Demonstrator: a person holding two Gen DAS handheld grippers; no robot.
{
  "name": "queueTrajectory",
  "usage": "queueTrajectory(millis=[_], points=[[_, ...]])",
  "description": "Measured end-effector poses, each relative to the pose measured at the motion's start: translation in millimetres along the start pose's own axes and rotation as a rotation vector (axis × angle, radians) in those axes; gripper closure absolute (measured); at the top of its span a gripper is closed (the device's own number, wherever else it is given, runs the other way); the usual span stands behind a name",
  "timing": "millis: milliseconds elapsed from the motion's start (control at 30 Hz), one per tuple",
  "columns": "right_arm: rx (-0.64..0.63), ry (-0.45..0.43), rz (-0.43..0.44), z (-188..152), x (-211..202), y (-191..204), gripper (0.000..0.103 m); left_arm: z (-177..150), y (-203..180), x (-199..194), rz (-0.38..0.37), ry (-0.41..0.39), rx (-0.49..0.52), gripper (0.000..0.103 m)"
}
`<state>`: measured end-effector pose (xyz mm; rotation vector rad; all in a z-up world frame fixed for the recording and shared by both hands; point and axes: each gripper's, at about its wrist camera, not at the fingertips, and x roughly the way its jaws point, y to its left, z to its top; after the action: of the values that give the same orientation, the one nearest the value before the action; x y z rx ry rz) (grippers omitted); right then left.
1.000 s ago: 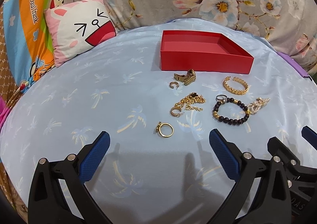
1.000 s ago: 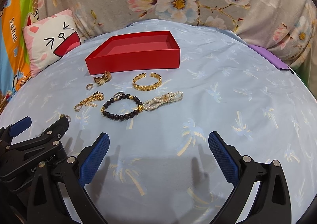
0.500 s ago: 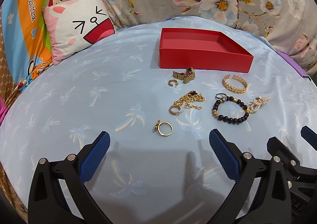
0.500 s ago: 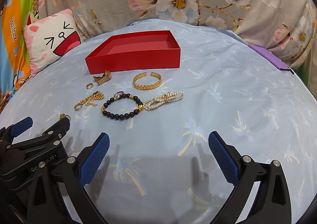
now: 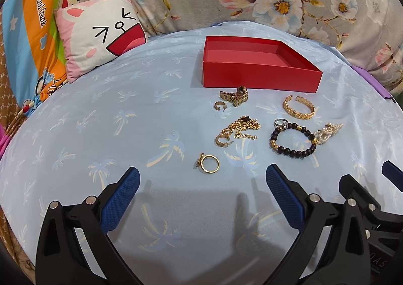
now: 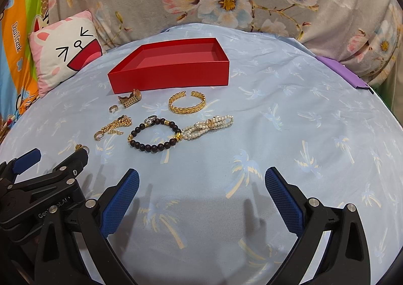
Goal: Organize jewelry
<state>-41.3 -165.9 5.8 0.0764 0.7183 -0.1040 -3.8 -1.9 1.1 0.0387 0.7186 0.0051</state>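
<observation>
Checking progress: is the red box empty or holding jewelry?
Empty as far as visible: the red box shows a bare floor in both views; the near wall hides a strip.

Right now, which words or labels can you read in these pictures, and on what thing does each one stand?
"Daulfrank": on the striped cartoon blanket.
"Gen...pt.AI", middle hidden: on the left tool.
"...DAS", partly cut off: on the right tool.
No text on the red box.

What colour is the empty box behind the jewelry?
The box is red, inside and out. It shows best in the right wrist view.
</observation>
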Motion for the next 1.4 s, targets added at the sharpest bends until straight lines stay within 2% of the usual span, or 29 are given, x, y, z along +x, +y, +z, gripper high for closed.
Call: queueTrajectory(millis=[1100,1167,1267,1400], points=[[0.003,0.02,-0.005,-3,4,0,0.005,0,-2,5,-0.013,0.021,-0.001,0.005],[0.006,0.028,0.011,-5,5,-1,0.005,0,-1,4,-0.026,0.017,-0.011,0.005],[0.011,0.031,0.05,-4,6,-5,0.005,-1,9,2,-0.096,0.006,-0.038,0.005],[-0.022,0.013,0.033,16,0,-9,0.005,1,24,0,-0.072,0.004,-0.023,0.005]])
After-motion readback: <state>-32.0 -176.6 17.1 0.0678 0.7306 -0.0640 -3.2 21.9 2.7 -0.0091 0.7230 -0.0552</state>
